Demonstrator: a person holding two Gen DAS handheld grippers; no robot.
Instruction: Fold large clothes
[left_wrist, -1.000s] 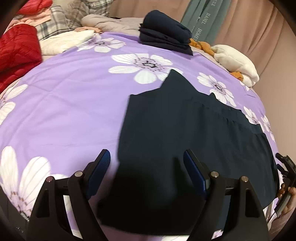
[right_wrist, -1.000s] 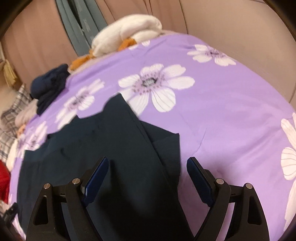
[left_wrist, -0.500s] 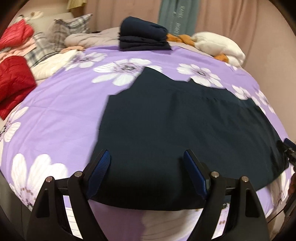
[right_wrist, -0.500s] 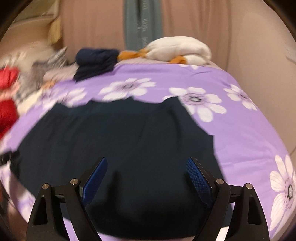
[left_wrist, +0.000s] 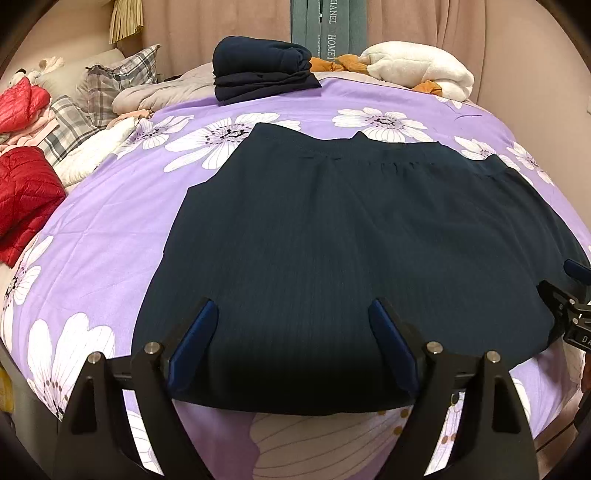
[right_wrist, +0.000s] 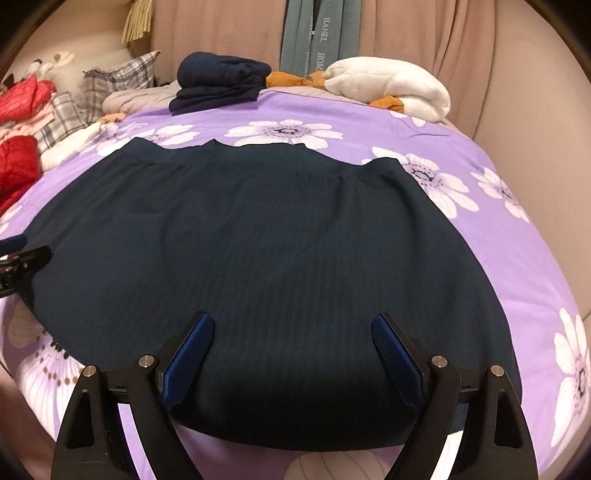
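Note:
A large dark navy garment (left_wrist: 351, 236) lies spread flat on the purple flowered bedspread (left_wrist: 110, 229), its gathered band at the far side. It also fills the right wrist view (right_wrist: 277, 243). My left gripper (left_wrist: 293, 343) is open and empty above the garment's near hem, towards its left part. My right gripper (right_wrist: 293, 354) is open and empty above the near hem, towards its right part. The right gripper's tip shows at the right edge of the left wrist view (left_wrist: 569, 306). The left gripper's tip shows at the left edge of the right wrist view (right_wrist: 18, 254).
A stack of folded navy clothes (left_wrist: 258, 70) sits at the far side of the bed. A white and orange plush toy (left_wrist: 417, 68) lies at the far right. Red jackets (left_wrist: 22, 192), plaid cloth (left_wrist: 77, 110) and white clothes are piled at the left. Curtains hang behind.
Both grippers have swung round from the garment's sides to face it squarely from the near edge of the bed. The garment now lies spread flat.

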